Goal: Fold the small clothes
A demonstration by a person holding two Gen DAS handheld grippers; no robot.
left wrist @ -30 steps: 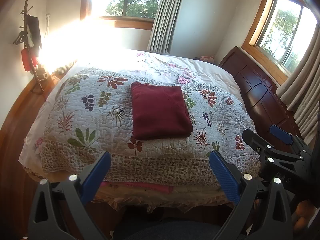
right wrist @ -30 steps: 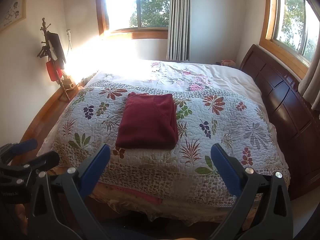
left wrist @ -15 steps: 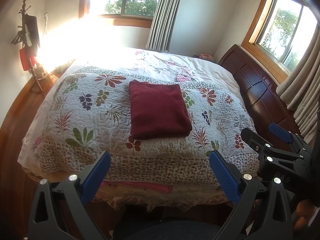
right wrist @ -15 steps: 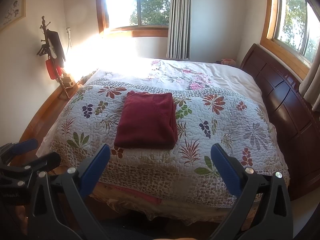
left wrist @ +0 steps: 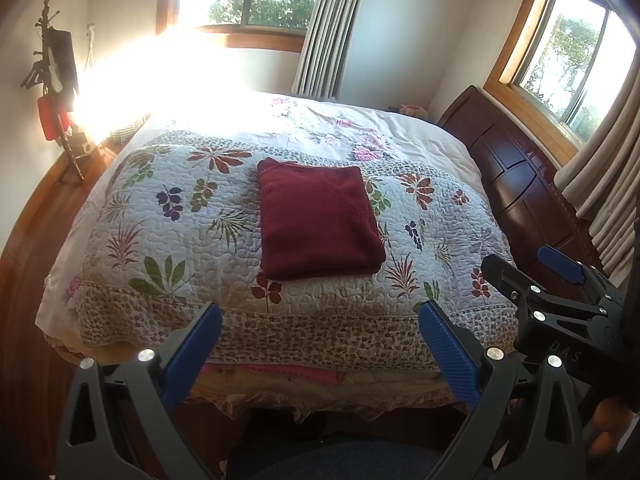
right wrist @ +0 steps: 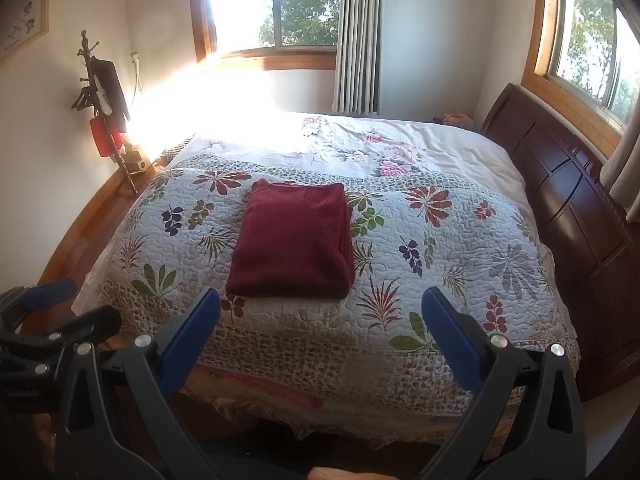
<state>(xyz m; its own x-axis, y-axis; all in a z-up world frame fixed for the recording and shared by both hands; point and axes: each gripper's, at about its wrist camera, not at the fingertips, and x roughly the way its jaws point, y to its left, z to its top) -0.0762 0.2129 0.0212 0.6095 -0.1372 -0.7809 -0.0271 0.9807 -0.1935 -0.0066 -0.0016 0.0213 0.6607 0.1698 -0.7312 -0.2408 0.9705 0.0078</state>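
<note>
Now, red cloth [left wrist: 318,222]: folded flat mid-quilt [left wrist: 160,240], far from all edges.
Left gripper [left wrist: 320,344]: wide, holding nothing, off the near edge.
Right gripper [right wrist: 320,336]: wide, holding nothing, off the near edge.

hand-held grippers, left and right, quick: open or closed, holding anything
Left hand-held gripper: open, holding nothing.
Right hand-held gripper: open, holding nothing; the folded maroon sweater lies untouched on the floral quilt.
</note>
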